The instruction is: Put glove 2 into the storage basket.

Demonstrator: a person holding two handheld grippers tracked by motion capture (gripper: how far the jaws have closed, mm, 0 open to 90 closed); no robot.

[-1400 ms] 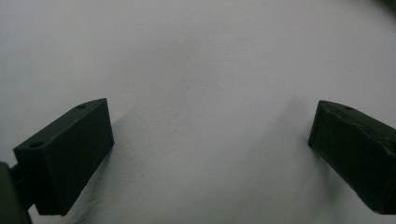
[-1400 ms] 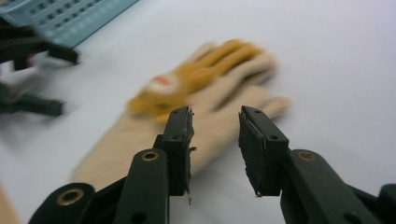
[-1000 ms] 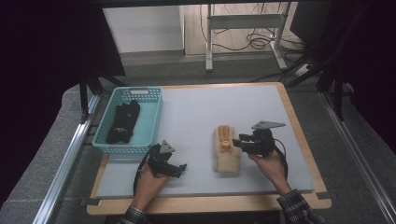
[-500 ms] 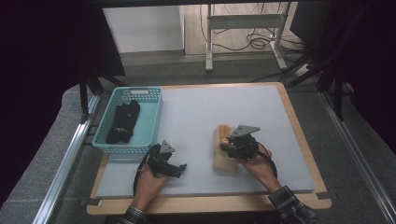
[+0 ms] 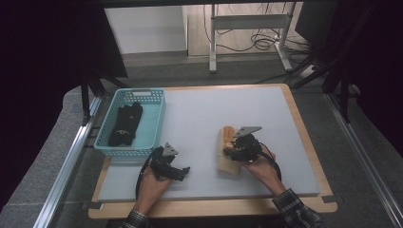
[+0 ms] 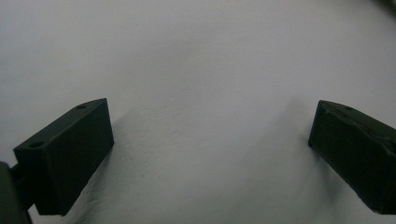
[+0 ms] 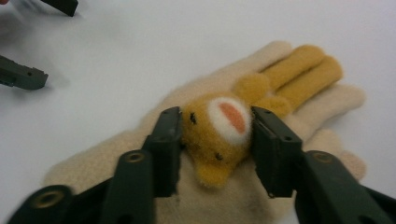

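Note:
A cream plush glove point(image 5: 227, 167) with an orange bear face point(image 7: 219, 140) sewn on it lies flat on the white mat, right of centre near the front. My right gripper point(image 5: 230, 151) sits low over the glove, and in the right gripper view its jaws point(image 7: 215, 116) stand on either side of the bear face. The jaws have just been opening, so they flank the fur without squeezing it. My left gripper point(image 5: 179, 171) rests on the mat at the front left. It is open point(image 6: 210, 154) with bare mat between its jaws.
A teal basket point(image 5: 124, 151) at the left edge holds dark gloves point(image 5: 125, 123). The white mat point(image 5: 199, 114) lies on a wooden board with raised edges. The left gripper's jaws point(image 7: 23, 77) show at the top left of the right gripper view.
My right gripper has moved left from beside the glove to over it, and its jaws now straddle the bear face. The left gripper has stayed put.

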